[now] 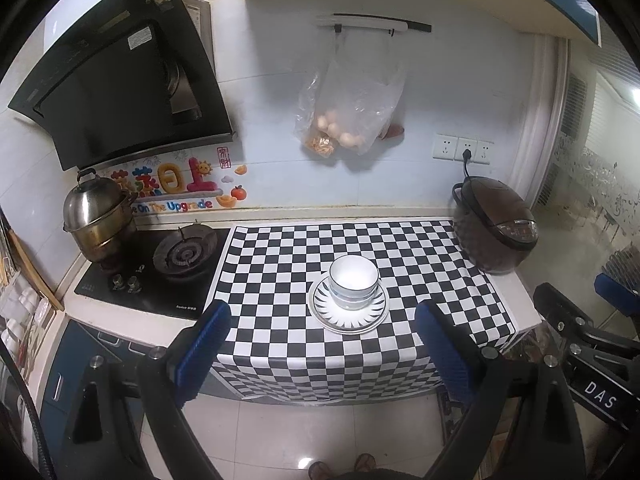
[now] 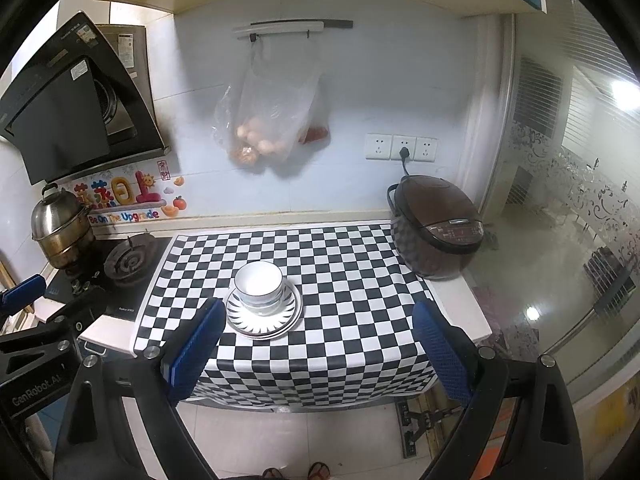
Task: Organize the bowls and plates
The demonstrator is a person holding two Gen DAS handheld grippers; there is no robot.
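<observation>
Checkered desk (image 1: 280, 264) carries stacked bowls (image 1: 353, 280) on stacked plates (image 1: 349, 312), nr front edge, mid; left tongs (image 1: 322, 350) & right tongs (image 2: 318, 346) wide, holding nothing.

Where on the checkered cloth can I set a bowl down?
Bare cloth between burner and the plates with stacked bowls; also between plates and rice cooker, a narrower patch. Stove side is crowded by the pot.
</observation>
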